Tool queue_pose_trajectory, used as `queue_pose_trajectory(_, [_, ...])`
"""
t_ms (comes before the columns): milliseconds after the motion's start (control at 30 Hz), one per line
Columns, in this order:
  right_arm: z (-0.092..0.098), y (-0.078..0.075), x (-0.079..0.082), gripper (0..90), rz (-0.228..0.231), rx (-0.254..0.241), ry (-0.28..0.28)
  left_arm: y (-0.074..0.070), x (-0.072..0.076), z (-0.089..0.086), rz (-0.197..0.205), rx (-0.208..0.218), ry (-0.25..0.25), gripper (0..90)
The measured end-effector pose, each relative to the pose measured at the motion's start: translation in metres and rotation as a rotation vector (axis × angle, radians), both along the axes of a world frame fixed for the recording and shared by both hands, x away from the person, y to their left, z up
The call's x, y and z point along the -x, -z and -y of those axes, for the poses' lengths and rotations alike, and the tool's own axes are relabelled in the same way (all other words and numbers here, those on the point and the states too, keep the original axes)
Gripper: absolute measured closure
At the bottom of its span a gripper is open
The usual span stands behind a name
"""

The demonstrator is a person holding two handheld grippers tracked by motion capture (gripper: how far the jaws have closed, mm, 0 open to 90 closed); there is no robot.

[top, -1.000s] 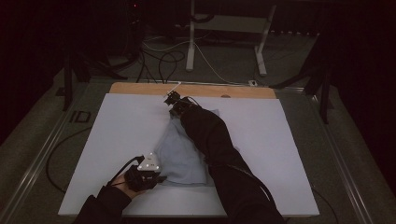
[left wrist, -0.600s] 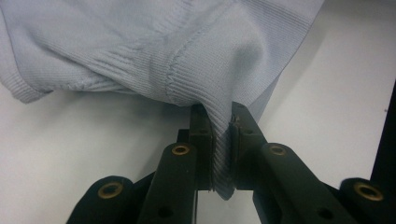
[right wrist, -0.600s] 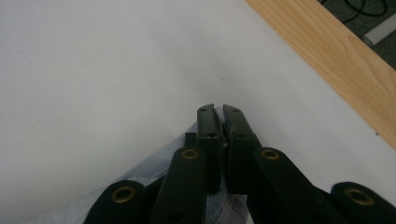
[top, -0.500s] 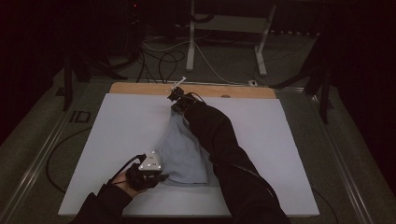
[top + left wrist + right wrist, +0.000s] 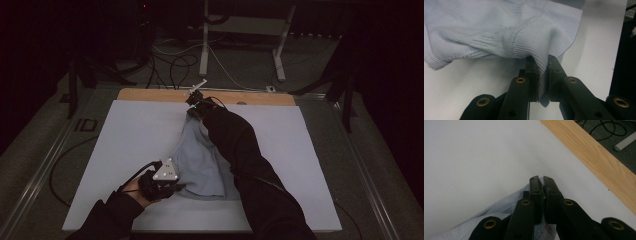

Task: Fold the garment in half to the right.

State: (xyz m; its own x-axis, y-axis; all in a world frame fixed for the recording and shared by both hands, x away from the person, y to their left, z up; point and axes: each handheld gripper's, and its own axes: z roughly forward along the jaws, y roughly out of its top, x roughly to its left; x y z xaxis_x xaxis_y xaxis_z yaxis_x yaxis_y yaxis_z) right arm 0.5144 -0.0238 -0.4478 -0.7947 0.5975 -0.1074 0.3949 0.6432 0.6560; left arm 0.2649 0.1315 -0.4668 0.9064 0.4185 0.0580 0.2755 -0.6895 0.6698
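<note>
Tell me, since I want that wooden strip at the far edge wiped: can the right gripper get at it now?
Probably not yet: the right gripper is shut on the pale garment, though the white tabletop toward the wooden strip lies bare.

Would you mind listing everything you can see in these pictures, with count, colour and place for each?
garment: one, pale blue-grey knit with a ribbed edge, lying mid-table, stretched between the two grippers
table top: one, white sheet covering most of the table
wooden strip: one, light brown, along the table's far edge
metal stand: one, pale grey, on the floor beyond the table
floor cables: several, black and white, behind the table
left gripper: one, black, near the table's front left, jaws shut on the garment's ribbed edge
right gripper: one, black, near the far edge, jaws shut on a fold of the cloth
sleeves: two, black, coming in from the bottom
</note>
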Motion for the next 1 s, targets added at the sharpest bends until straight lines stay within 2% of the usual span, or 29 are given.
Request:
queue_pose_trajectory(367, [0.018,-0.009,0.003,87.5,0.016,-0.029,0.009,-0.012,-0.004,0.015,0.019,-0.025,0.061,83.5])
queue_pose_trajectory(567, [0.028,-0.012,0.005,87.5,0.018,-0.045,0.026,-0.015,-0.007,0.025,0.026,-0.032,0.101,83.5])
queue_pose_trajectory(667, [0.033,-0.014,0.006,87.5,0.017,-0.059,0.032,-0.017,-0.007,0.031,0.029,-0.049,0.122,83.5])
queue_pose_trajectory(1000, [0.053,-0.017,0.008,87.5,0.021,-0.07,0.051,-0.022,-0.011,0.051,0.04,-0.069,0.175,83.5])
